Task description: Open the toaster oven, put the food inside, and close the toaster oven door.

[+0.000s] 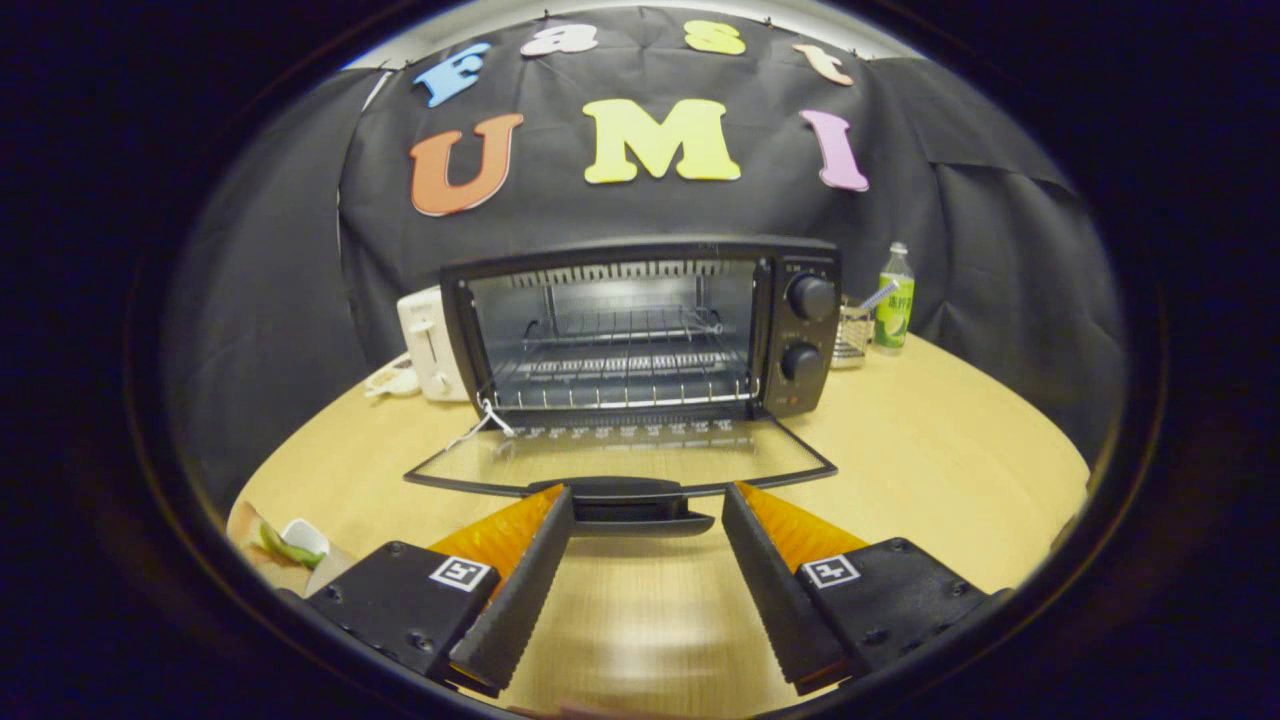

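Hand-held gripper released, fingers spread; toaster oven door down, handle just ahead between fingertips.

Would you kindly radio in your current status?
Gripper open, empty, just short of door handle. Black toaster oven door fully down, rack bare. Nothing blocking.

Black cloth wall, wooden table
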Demonstrator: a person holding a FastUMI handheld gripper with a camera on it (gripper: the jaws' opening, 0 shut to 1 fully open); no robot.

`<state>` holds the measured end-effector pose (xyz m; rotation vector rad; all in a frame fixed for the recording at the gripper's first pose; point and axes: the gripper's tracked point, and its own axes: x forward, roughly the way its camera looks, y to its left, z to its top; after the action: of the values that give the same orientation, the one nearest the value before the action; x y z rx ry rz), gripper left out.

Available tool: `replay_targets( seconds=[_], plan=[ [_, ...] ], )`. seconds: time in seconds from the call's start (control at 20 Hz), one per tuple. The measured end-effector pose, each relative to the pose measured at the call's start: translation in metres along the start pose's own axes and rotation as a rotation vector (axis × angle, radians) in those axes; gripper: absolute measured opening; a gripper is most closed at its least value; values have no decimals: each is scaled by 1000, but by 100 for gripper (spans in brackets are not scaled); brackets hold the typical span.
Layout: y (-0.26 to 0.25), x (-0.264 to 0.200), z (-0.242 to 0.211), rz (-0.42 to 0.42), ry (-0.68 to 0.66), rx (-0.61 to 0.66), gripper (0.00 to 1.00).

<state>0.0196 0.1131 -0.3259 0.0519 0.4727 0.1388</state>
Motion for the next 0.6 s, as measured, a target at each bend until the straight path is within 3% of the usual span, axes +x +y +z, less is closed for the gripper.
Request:
replay_targets(
  seconds=[0.15, 0.35, 0.6],
  plan=[
    [3, -7, 4, 2, -15, 6, 97],
    [17, -28, 13, 67, -32, -14, 97],
    [56, -73, 23, 241, 49, 64, 96]
  ],
)
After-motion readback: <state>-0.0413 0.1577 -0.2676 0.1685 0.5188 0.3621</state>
